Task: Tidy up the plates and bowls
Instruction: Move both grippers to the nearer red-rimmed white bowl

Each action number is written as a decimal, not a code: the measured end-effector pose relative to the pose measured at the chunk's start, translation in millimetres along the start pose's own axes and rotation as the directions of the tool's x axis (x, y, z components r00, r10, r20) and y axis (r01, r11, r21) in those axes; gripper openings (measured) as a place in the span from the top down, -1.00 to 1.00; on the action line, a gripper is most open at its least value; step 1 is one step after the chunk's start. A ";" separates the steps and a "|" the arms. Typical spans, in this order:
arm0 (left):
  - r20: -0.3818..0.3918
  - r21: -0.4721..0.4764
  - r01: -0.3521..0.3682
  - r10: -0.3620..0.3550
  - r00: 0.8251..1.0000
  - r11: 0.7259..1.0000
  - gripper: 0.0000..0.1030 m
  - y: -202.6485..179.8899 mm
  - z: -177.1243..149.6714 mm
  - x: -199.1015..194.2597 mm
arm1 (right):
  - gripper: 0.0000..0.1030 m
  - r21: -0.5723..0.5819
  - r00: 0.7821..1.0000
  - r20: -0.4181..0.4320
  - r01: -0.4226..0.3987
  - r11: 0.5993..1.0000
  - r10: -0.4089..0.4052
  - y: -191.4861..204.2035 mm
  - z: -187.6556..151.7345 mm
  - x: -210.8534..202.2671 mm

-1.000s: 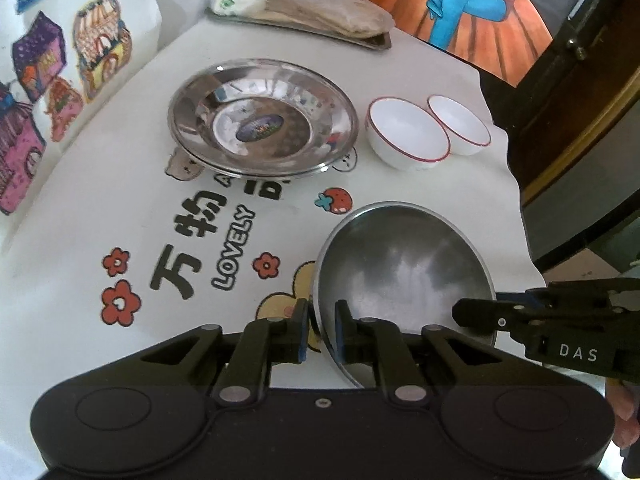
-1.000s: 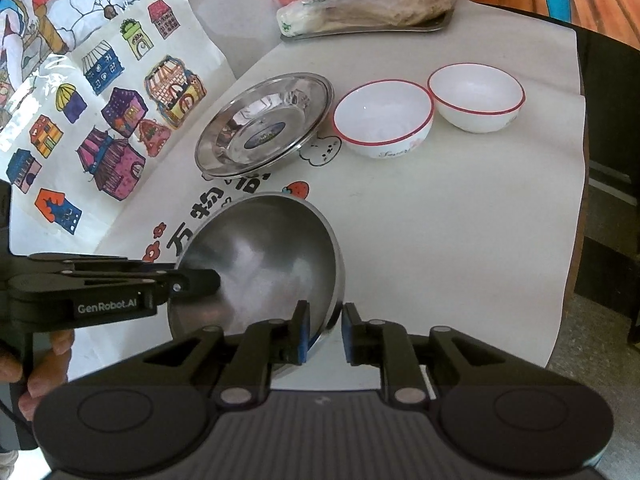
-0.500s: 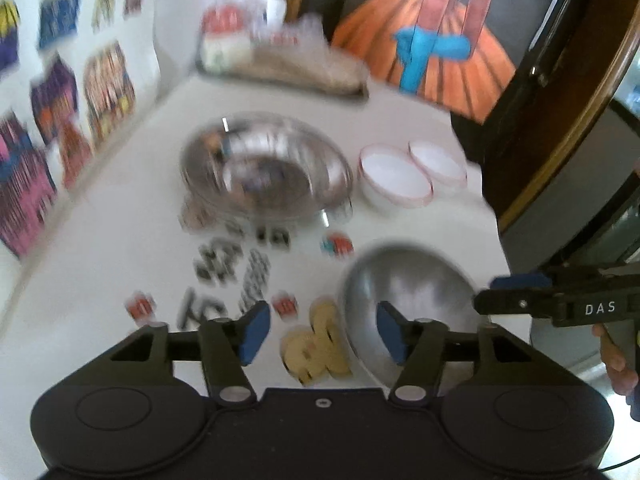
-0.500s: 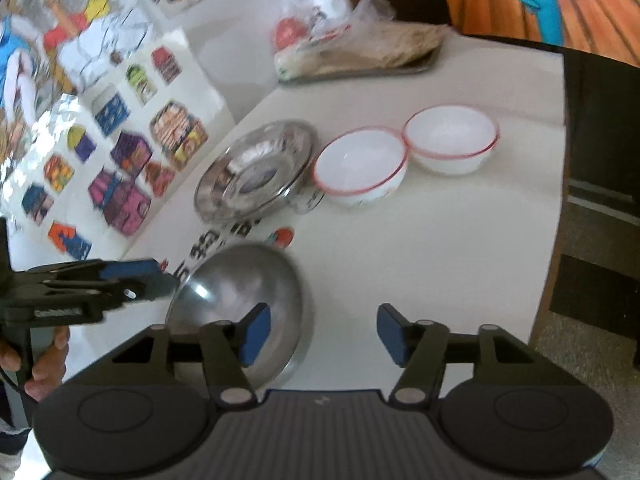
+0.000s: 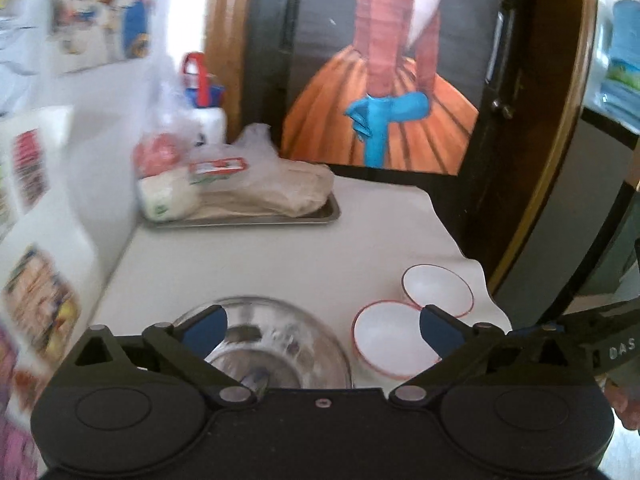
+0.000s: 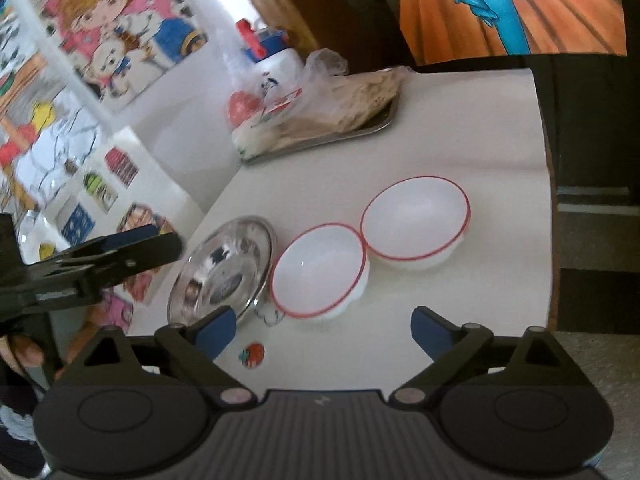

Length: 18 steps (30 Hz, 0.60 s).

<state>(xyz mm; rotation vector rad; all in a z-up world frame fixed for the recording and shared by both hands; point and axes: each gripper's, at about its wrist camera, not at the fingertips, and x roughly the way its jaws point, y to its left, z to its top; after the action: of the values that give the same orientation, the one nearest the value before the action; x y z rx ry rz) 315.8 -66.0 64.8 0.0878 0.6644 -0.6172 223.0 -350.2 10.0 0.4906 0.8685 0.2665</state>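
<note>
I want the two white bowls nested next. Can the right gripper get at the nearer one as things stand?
Probably yes. The right gripper, its jaws opening with nothing between them, faces the nearer white bowl across bare table; the steel plate sits close beside it, the other bowl against its far rim.

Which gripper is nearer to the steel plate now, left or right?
Left. The left gripper, opening and empty, hangs directly above the steel plate. The right gripper, also opening, faces the white bowls beside it.

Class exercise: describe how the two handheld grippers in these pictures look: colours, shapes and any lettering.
Both are black plastic. The left gripper and right gripper each have a broad body with two round discs, angled linkage arms with silver pivot pins, and blue-padded fingers. The right gripper's body is ribbed; white letters "DAS" mark its side in the left view.
</note>
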 end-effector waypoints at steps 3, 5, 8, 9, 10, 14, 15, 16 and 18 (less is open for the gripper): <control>-0.046 0.016 0.026 -0.026 0.999 1.000 -0.98 3.2 9.5 32.9 | -0.90 0.034 1.000 0.001 -0.003 0.999 0.003 -7.9 2.7 13.3; -0.083 0.028 0.033 -0.030 0.996 0.999 -0.98 7.0 13.2 54.3 | -0.90 0.039 1.000 -0.002 -0.001 0.999 0.001 -10.6 3.0 20.9; -0.111 0.099 0.036 -0.025 0.993 0.994 -0.98 6.2 17.1 76.7 | -0.90 0.038 1.000 -0.013 0.010 0.999 -0.010 -13.1 2.9 28.8; -0.121 0.147 0.049 -0.031 0.992 0.988 -0.98 4.3 17.6 83.2 | -0.90 0.038 1.000 -0.019 0.011 0.999 -0.011 -14.2 3.7 31.5; -0.130 0.191 0.056 -0.031 0.991 0.980 -0.98 1.8 17.7 87.7 | -0.89 0.036 1.000 -0.024 0.012 0.999 -0.011 -14.9 4.0 33.0; -0.180 0.319 0.079 -0.021 0.983 0.945 -0.82 -7.2 17.1 107.3 | -0.72 0.031 0.999 -0.033 0.025 0.999 -0.024 -17.5 6.1 39.2; -0.195 0.321 0.089 -0.026 0.981 0.943 -0.80 -6.8 17.4 110.5 | -0.69 0.034 0.999 -0.035 0.024 0.999 -0.023 -18.3 6.6 40.0; -0.205 0.321 0.096 -0.030 0.978 0.942 -0.78 -7.1 17.2 112.4 | -0.68 0.038 0.999 -0.038 0.021 0.999 -0.019 -19.0 7.3 40.5; -0.217 0.324 0.104 -0.033 0.976 0.940 -0.75 -6.8 17.3 115.0 | -0.65 0.043 0.999 -0.037 0.015 0.999 -0.013 -20.0 7.8 40.7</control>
<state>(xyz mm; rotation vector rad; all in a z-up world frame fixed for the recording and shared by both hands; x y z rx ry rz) 392.4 -134.6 10.1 0.4536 0.7628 -0.7919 255.1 -352.7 -22.9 0.5213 0.9149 0.2450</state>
